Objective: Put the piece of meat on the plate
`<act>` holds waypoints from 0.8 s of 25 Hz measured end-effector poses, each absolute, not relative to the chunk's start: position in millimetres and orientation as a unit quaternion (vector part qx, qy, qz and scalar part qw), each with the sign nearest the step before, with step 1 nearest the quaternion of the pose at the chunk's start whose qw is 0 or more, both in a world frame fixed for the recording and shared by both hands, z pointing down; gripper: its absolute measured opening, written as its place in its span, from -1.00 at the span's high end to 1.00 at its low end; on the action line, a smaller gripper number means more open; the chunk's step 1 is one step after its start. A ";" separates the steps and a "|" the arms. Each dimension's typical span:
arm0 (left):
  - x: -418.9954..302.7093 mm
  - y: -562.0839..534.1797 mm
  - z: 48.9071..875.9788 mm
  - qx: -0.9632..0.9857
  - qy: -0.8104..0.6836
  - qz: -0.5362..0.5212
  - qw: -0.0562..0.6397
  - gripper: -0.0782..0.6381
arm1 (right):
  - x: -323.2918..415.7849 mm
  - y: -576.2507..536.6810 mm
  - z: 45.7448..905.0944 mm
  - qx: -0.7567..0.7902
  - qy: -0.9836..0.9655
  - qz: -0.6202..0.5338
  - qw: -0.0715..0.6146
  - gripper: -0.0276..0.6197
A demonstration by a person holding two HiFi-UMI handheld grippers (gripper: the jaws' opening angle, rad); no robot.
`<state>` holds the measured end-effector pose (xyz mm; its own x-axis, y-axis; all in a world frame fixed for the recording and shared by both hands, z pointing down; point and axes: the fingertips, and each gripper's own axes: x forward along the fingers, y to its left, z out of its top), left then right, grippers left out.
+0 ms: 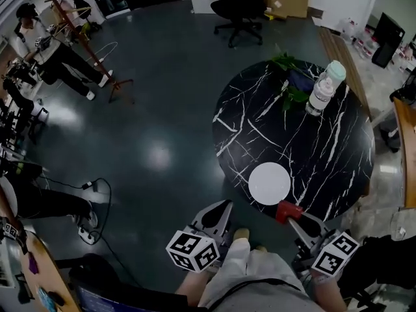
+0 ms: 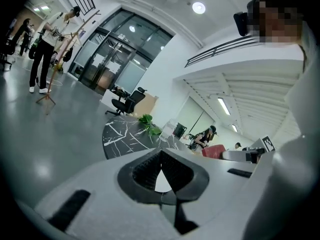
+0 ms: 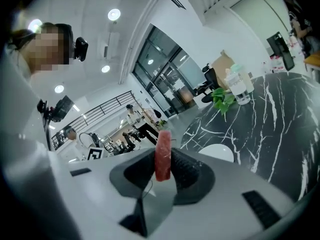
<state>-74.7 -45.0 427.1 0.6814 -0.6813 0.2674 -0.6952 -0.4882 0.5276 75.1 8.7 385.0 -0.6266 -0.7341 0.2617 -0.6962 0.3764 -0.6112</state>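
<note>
A white plate (image 1: 269, 183) lies near the front edge of the round black marble table (image 1: 260, 122). My right gripper (image 1: 294, 217) is shut on the red piece of meat (image 1: 288, 211), which hangs just off the table's front edge, right of and nearer to me than the plate. In the right gripper view the meat (image 3: 163, 155) stands upright between the pads, with the plate (image 3: 218, 152) ahead and to the right. My left gripper (image 1: 220, 210) hovers over the floor to the left of the plate. Its tips meet and hold nothing (image 2: 161, 159).
A clear water bottle (image 1: 322, 90) and a green plant (image 1: 289, 77) stand at the table's far side. A black office chair (image 1: 237, 8) stands on the dark floor beyond. A person (image 1: 58, 51) stands at the far left by a wooden stand.
</note>
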 end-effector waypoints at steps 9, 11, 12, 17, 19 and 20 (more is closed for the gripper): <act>-67.5 -69.9 465.0 0.849 -0.402 0.015 0.343 0.76 | 85.0 -28.7 450.1 -0.449 0.782 -0.432 -0.014 0.63; -69.2 -69.9 476.4 0.841 -0.412 0.019 0.351 0.76 | 83.0 -38.4 465.6 -0.440 0.779 -0.446 -0.025 0.63; -70.3 -70.1 481.8 0.837 -0.417 0.021 0.354 0.76 | 81.6 -43.1 472.8 -0.436 0.778 -0.451 -0.031 0.63; -71.3 -80.2 501.4 0.828 -0.435 0.028 0.352 0.76 | 73.1 -66.1 502.6 -0.417 0.774 -0.472 -0.071 0.63; -65.0 -86.4 504.4 0.838 -0.432 0.028 0.331 0.76 | 70.7 -72.9 512.1 -0.414 0.766 -0.484 -0.083 0.63; -60.7 -89.9 504.6 0.846 -0.429 0.027 0.315 0.76 | 69.9 -75.7 516.4 -0.414 0.762 -0.491 -0.088 0.63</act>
